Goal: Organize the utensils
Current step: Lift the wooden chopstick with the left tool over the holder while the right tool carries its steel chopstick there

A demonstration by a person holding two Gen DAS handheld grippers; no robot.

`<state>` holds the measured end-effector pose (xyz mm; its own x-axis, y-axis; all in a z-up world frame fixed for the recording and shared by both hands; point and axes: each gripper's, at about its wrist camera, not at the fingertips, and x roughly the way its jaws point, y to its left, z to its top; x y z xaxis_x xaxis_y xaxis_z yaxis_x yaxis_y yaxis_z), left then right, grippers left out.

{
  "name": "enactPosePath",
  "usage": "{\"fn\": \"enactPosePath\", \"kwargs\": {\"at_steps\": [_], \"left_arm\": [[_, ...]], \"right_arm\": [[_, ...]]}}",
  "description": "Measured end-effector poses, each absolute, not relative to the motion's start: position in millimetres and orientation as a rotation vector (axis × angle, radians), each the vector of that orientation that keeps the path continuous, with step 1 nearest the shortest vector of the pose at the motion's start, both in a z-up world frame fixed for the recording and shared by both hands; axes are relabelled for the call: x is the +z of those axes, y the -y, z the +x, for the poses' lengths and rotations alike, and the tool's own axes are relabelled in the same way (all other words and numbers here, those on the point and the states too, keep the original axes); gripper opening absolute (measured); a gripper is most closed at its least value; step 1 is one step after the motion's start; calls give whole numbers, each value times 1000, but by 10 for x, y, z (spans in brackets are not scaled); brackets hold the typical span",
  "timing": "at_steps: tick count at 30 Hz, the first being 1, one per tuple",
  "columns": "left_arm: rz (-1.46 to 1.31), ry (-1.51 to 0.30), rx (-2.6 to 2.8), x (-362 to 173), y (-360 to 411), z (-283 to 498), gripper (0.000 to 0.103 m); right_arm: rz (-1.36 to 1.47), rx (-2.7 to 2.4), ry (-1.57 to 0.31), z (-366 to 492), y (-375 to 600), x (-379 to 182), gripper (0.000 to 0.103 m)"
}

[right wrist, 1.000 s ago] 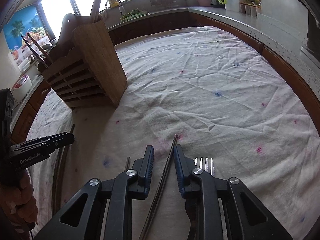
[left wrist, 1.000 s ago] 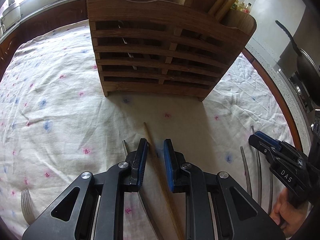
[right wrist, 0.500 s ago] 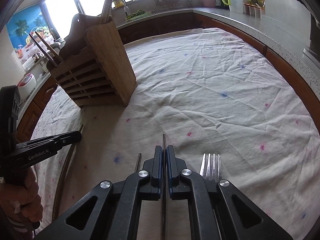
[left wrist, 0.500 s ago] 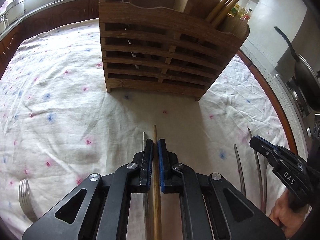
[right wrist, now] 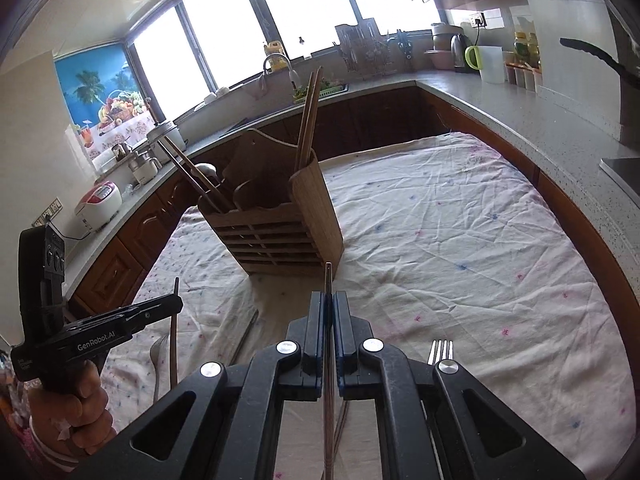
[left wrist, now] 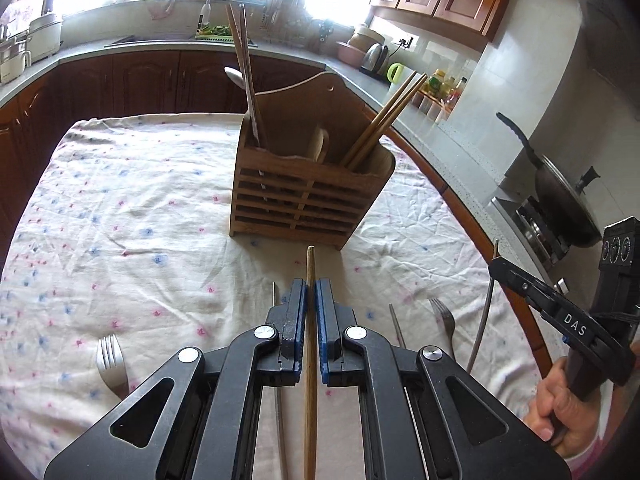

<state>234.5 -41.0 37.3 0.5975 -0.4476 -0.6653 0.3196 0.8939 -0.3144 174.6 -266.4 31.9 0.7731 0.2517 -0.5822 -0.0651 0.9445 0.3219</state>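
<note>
My left gripper [left wrist: 311, 285] is shut on a wooden chopstick [left wrist: 310, 268] and holds it above the tablecloth, pointing at the wooden utensil holder [left wrist: 308, 204]. My right gripper [right wrist: 328, 297] is shut on a metal chopstick [right wrist: 328, 276], also lifted and pointing at the holder [right wrist: 280, 232]. The holder has chopsticks [left wrist: 384, 120] and a spoon [left wrist: 236, 76] standing in it. The right gripper shows in the left wrist view [left wrist: 496, 266], and the left gripper shows in the right wrist view [right wrist: 176, 302].
Forks lie on the cloth at the left [left wrist: 112, 364] and right [left wrist: 444, 316], and another by my right gripper [right wrist: 440, 350]. Metal chopsticks [left wrist: 396, 330] lie between them. A kitchen counter [right wrist: 540, 116] and a wok [left wrist: 560, 196] flank the table's right side.
Both grippers closed on their chopsticks, the left on the wooden one and the right on the metal one, then lifted them off the cloth and drew back from the holder.
</note>
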Motion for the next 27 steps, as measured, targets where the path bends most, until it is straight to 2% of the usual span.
{"fn": "enactPosePath", "kwargs": {"at_steps": [9, 20, 27], "left_arm": [[-201, -711, -471, 740, 287, 2105, 4], [-229, -658, -454, 881, 224, 2170, 4], [-233, -575, -431, 1156, 165, 2279, 4]], "right_arm": [[286, 189, -548, 1552, 2678, 764, 4], [283, 195, -483, 1665, 2689, 975, 4], [287, 201, -437, 1797, 2704, 1127, 4]]}}
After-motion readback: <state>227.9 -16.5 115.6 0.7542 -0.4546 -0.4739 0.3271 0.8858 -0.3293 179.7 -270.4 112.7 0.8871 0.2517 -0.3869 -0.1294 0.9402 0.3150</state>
